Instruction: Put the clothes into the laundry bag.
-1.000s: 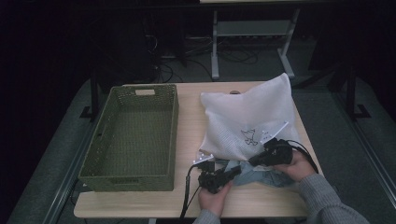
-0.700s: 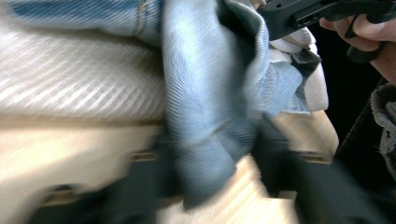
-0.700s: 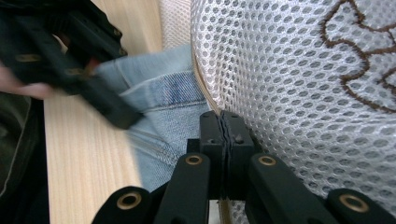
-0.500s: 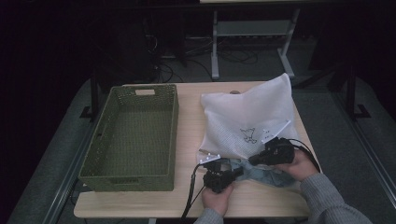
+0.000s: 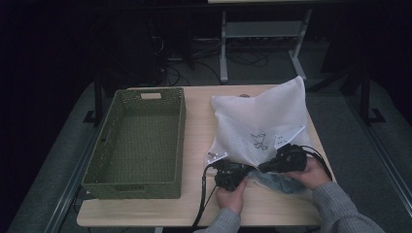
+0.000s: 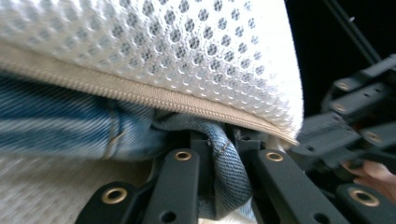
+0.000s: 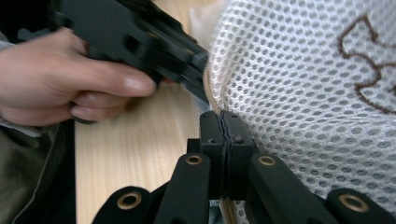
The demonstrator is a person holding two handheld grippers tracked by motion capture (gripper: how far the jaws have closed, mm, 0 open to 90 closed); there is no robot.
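A white mesh laundry bag (image 5: 260,121) lies on the right half of the wooden table (image 5: 194,131), its far corner lifted into a peak, a small dark embroidered figure on its near face. Blue denim (image 5: 277,182) pokes out of its near edge — in the left gripper view the denim (image 6: 70,126) sits under the beige zipper (image 6: 140,95) that lines the bag's open mouth. To the left stands an olive-green woven basket (image 5: 99,160), rectangular, with nothing inside it.

The left gripper (image 5: 238,172) lies at the bag's near edge, its jaws closed on a fold of the denim (image 6: 224,168). The right gripper (image 5: 265,166) sits just beside it, jaws pressed together on the zipper edge of the mesh (image 7: 224,126); what exactly lies between them is hard to tell, though it looks like zipper tape. The left hand (image 5: 231,196) and right hand (image 5: 313,172) hold the tools close together — in the right gripper view the left hand (image 7: 60,79) wraps the other tool's black body.

A black cable (image 5: 201,204) trails off the table's near edge. Beyond the table, a metal desk frame (image 5: 262,34) stands in the dark.
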